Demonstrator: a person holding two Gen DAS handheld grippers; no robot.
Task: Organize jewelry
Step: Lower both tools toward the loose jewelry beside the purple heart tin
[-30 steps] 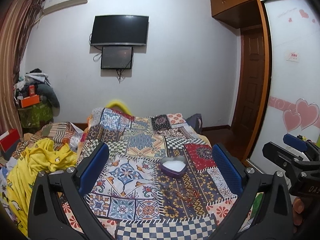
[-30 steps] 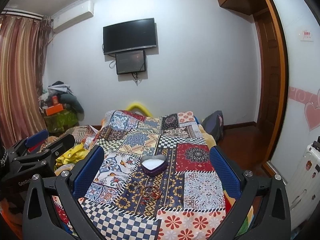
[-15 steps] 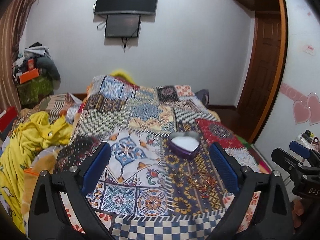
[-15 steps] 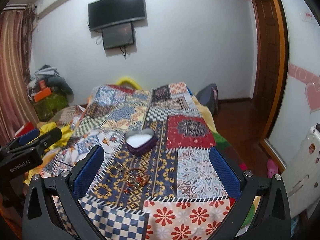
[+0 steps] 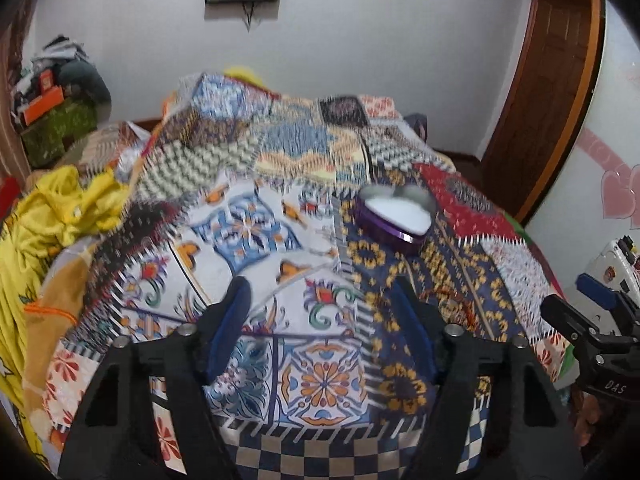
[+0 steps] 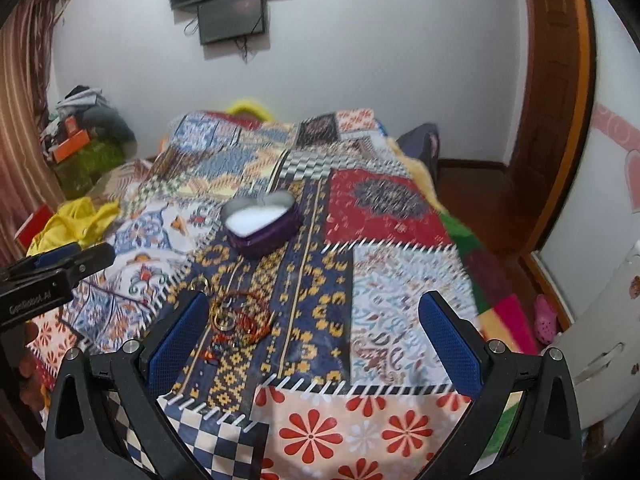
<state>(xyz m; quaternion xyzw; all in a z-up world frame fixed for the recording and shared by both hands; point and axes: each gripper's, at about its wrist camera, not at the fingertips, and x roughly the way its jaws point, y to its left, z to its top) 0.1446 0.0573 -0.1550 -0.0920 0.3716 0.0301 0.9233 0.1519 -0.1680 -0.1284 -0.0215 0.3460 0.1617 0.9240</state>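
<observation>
Jewelry pile [image 6: 236,320] lies on the bed's patchwork quilt [image 6: 392,300], just beside the right gripper [image 6: 314,340]'s left finger; heart-shaped box [image 6: 262,220] sits beyond it. Right gripper spread wide, empty. Left gripper [image 5: 320,320] half spread, has just been closing, nothing between its jaws.

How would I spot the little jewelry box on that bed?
Find the bed's patchwork quilt. On its dark blue and yellow strip, beyond the tangle of bangles, sits the heart-shaped box. It alone is purple, open and white inside.
</observation>
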